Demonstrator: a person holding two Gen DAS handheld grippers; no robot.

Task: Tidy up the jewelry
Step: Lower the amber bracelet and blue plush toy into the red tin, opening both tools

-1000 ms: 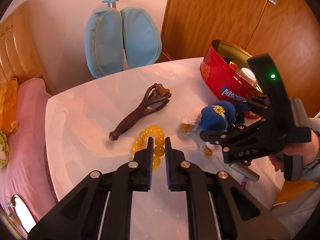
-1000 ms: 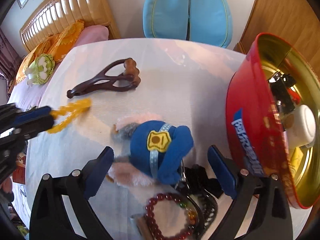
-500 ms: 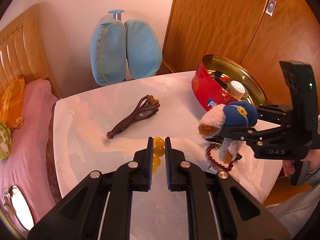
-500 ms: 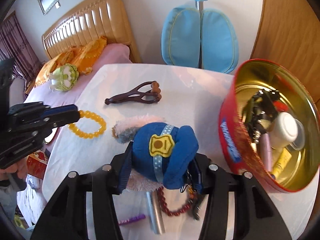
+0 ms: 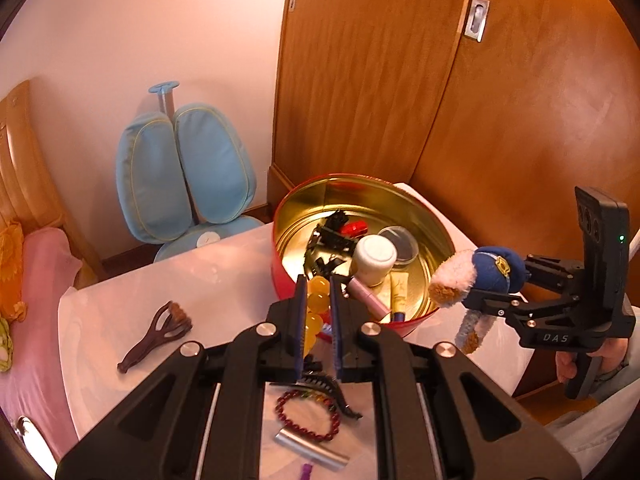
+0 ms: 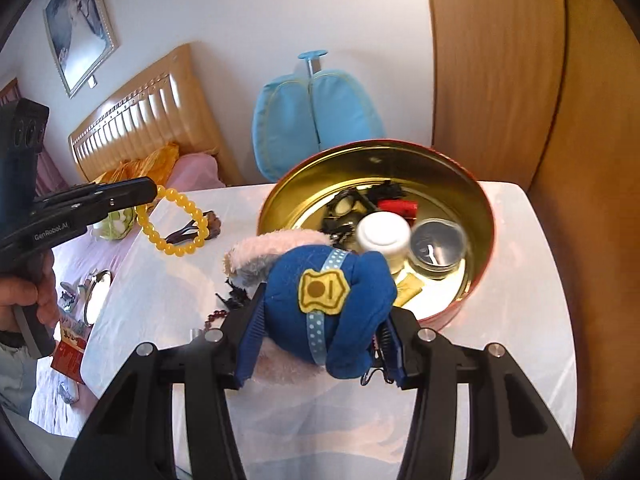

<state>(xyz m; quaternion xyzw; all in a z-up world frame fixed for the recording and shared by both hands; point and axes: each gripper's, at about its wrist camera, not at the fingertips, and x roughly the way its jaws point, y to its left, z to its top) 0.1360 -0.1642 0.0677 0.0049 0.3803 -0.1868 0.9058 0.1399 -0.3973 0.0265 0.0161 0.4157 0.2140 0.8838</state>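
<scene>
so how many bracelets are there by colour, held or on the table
yellow bracelet, held in the left gripper: 1
dark red bracelet, lying on the table: 1
total: 2

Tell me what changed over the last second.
The right hand-held gripper closed on the blue plush and lifted it toward the red tin. The left hand-held gripper raised the yellow bead bracelet off the table. The wooden massager stayed put.

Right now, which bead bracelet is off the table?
The yellow bead bracelet, hanging from the shut left gripper. The dark red bead bracelet lies on the table.
</scene>
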